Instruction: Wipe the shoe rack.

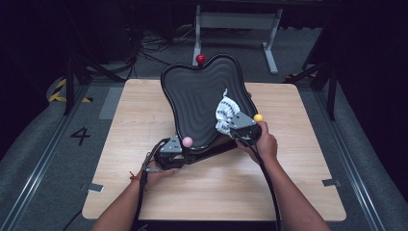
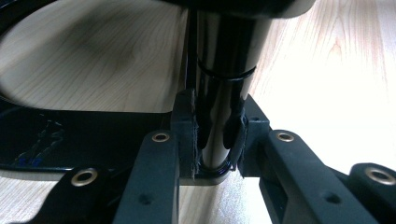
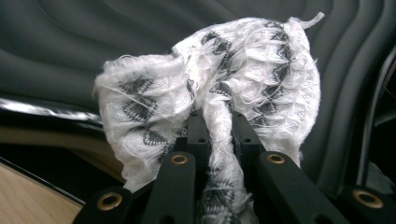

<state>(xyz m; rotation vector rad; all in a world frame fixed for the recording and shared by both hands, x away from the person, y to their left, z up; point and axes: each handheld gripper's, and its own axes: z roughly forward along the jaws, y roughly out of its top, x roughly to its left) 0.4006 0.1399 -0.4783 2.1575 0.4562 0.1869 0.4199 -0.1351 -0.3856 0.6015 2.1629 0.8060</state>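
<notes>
A black ridged seat pad [image 1: 197, 96] stands tilted on the wooden table [image 1: 125, 125], its shiny black post [image 2: 219, 79] underneath. My left gripper [image 1: 172, 149] sits at the pad's lower left edge; in the left gripper view its jaws are shut on that post [image 2: 217, 135]. My right gripper [image 1: 238, 126] is at the pad's right edge, shut on a white cloth with a dark pattern [image 1: 225, 113]. In the right gripper view the cloth [image 3: 219, 84] bunches out between the jaws and lies against the ridged surface [image 3: 70, 42].
A red ball [image 1: 200, 58] sits at the pad's top edge, a pink ball [image 1: 187, 141] on my left gripper and a yellow one [image 1: 259, 117] on my right. A metal stand [image 1: 235, 24] is on the floor behind the table.
</notes>
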